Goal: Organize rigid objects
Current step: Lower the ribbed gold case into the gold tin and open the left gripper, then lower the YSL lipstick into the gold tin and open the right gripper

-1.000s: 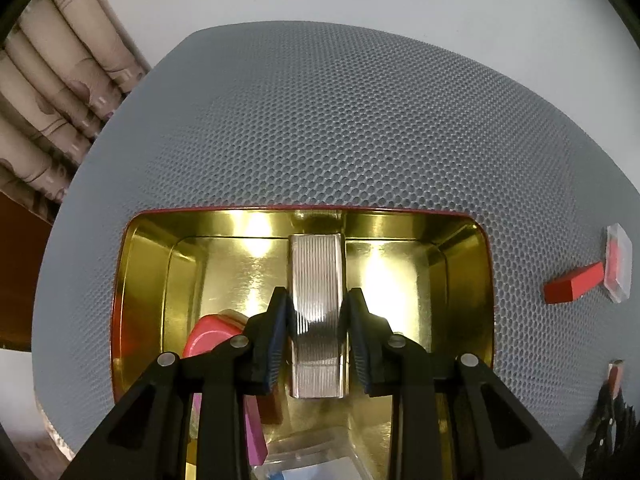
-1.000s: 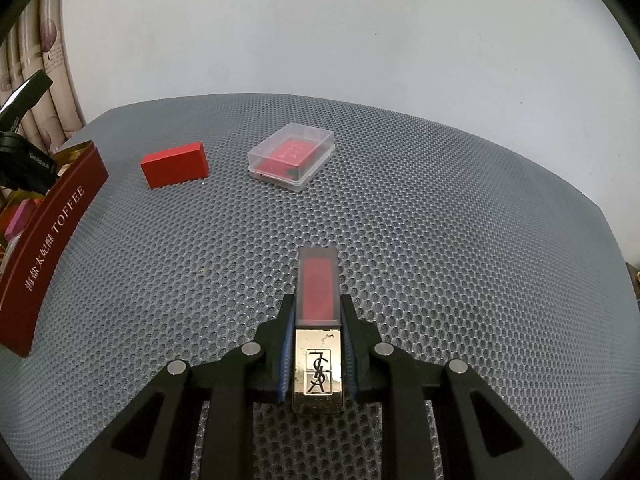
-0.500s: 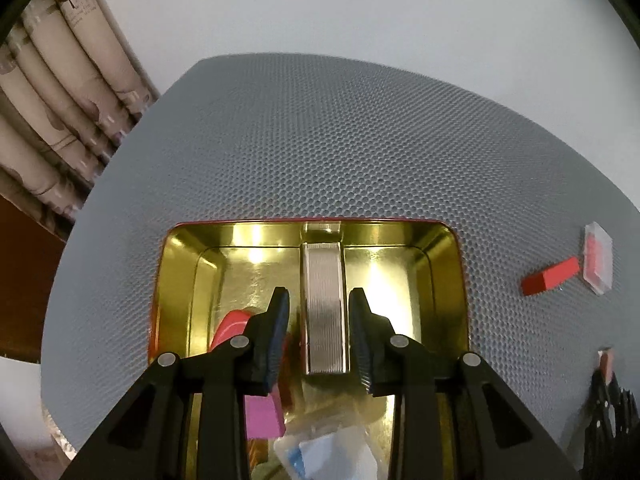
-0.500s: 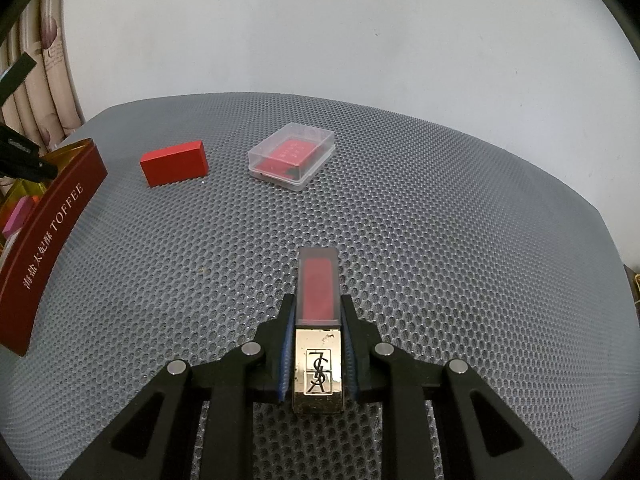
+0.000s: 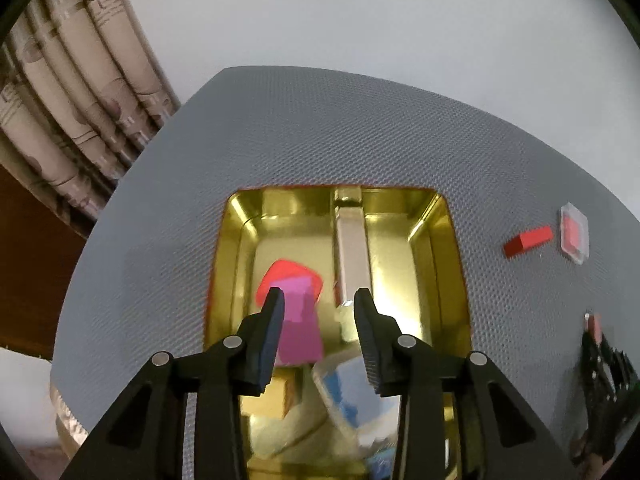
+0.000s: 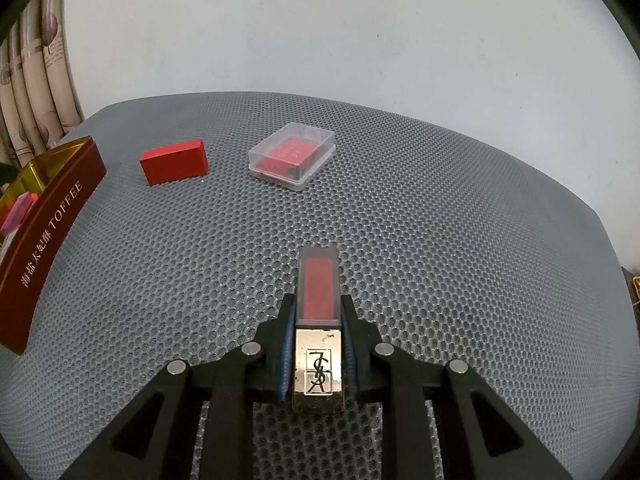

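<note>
on the bench [image 6: 440, 216] the tin [image 6: 60, 216] stands at the left with the ribbed case [image 5: 352, 248] lying inside along its middle and the block [image 5: 298, 320] left of that, while the small box [image 6: 174, 162] and the lidded case [image 6: 292, 156] lie side by side to the tin's right.

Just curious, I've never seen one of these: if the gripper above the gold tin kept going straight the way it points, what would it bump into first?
Probably the silver ribbed case lying in the gold tin, though depth is unclear.
</note>
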Motion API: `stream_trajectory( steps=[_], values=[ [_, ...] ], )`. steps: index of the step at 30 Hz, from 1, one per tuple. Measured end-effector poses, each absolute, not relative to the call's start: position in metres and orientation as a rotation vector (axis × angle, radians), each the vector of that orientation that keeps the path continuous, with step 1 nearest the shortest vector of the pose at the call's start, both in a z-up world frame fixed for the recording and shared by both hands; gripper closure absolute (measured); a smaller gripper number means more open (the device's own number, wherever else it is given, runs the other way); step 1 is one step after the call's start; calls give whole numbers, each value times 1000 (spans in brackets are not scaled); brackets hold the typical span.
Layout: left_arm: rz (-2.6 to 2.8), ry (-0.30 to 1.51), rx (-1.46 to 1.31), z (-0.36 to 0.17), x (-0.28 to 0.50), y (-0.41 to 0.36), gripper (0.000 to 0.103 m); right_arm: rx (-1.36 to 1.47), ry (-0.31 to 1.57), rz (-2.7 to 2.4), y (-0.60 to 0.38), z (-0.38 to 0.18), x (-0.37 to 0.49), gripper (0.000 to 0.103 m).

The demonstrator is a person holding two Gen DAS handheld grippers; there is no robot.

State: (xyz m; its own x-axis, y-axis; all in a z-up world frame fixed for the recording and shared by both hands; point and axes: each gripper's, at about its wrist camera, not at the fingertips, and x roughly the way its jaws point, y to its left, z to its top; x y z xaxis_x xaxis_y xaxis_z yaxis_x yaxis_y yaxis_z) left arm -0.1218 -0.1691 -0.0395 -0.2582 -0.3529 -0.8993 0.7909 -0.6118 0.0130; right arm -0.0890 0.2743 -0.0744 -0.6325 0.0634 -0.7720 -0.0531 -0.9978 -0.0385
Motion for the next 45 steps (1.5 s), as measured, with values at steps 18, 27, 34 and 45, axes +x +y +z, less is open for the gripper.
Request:
stream_trajectory(
  steps=[18, 27, 34, 45],
  values=[
    [-1851, 548, 1053, -49, -41, -138, 62, -1315, -27, 2778, 273, -75, -88, 82],
    [-1843, 545, 1008, -48, -30, -146, 51, -1335, -74, 2727, 266, -73, -96, 83],
    [-1818, 567, 1001, -49, -26, -150, 47, -1334, -61, 2727, 261, -62, -102, 83],
    [-1812, 603, 989, -49, -22, -153, 43, -1327, -84, 2864, 213, -34, -115, 83]
  ],
)
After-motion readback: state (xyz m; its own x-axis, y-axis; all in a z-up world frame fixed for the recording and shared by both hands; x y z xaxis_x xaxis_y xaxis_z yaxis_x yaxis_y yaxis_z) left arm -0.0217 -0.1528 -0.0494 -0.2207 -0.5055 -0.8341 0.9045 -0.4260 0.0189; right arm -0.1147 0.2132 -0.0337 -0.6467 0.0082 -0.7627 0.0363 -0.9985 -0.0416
